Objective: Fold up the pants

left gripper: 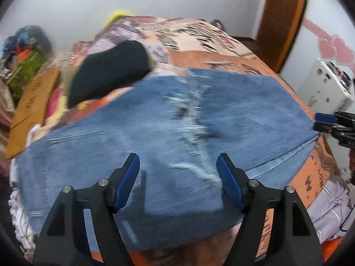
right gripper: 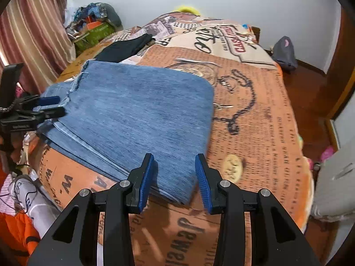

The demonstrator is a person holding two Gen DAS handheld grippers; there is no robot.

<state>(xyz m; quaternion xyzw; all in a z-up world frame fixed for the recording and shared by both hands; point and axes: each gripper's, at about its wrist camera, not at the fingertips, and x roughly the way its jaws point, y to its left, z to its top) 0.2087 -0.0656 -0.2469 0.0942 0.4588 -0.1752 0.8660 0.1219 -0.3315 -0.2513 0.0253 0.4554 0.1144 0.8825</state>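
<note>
Pants (right gripper: 137,115) of blue denim lie folded flat on the bed (right gripper: 255,133), and I see them from both of my cameras. My right gripper (right gripper: 175,173) has its jaws released and apart, and the near corner of the folded denim sits between them, but they do not press it. My left gripper (left gripper: 178,177) is also released, with the jaws wide, low over the cloth near a pale frayed seam; this view is blurred, so I cannot tell if the tips touch the denim. In the right view the left gripper appears at the left edge of the pants. Beyond the pants a black garment (left gripper: 111,71) lies on the orange printed bedcover (right gripper: 261,102). Left of the bed are a striped curtain (right gripper: 33,33) and a pile of clutter (right gripper: 93,24).
</note>
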